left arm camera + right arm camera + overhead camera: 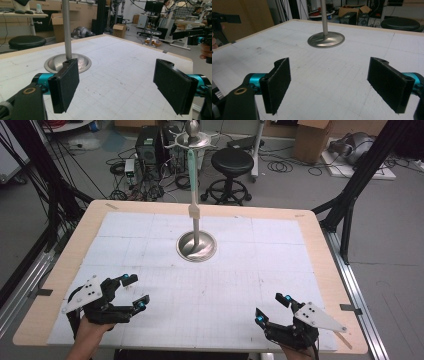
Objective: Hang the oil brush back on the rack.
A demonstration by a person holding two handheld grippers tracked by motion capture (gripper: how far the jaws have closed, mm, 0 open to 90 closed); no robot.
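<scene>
Wooden table (320, 245) bears white gridded mat (150, 250); metal stand base (197, 246).

Stand (197, 245) mid-table (310, 270), between and beyond both claws, stool (232, 162) behind.

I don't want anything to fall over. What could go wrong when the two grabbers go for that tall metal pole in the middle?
The stand is a tall thin pole on a small round base, so a sideways bump from the left gripper or right gripper might tip it. Both grippers are open and empty, near the table's front edge, so reaching in together they might knock each other.
</scene>
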